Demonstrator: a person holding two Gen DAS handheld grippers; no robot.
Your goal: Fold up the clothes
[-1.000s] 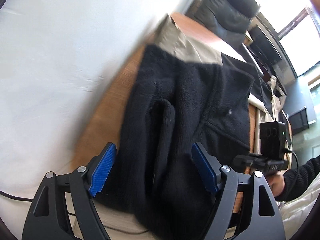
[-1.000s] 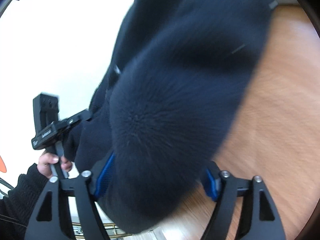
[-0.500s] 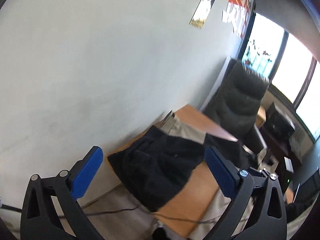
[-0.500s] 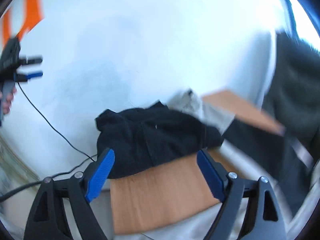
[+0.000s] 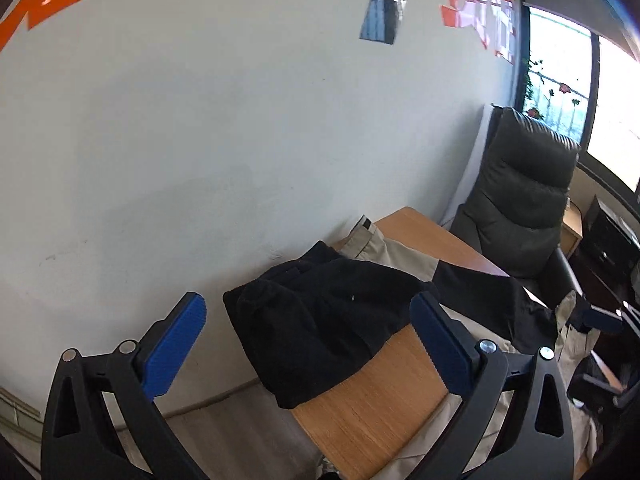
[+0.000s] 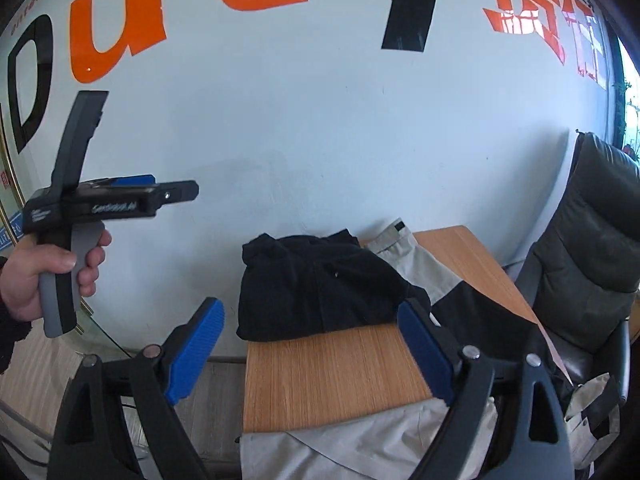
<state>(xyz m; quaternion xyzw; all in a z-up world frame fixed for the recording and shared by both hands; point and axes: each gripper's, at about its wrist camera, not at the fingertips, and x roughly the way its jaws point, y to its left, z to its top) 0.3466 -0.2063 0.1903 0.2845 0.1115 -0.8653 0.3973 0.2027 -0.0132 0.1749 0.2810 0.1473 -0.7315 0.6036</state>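
A black fleece garment lies folded in a bundle at the wall-side corner of a small wooden table; it also shows in the right wrist view. A beige and black garment lies beside and partly under it, and drapes off the table's front. My left gripper is open and empty, held well back from the table. My right gripper is open and empty, also well back. The left gripper shows in the right wrist view, held in a hand.
A white wall with orange and black lettering stands right behind the table. A black leather office chair stands to the table's right. A cable runs along the floor under the table. Dark furniture sits at far right.
Both grippers have let go of the black fleece and pulled far back and up from the table. The fleece now lies folded by the wall.
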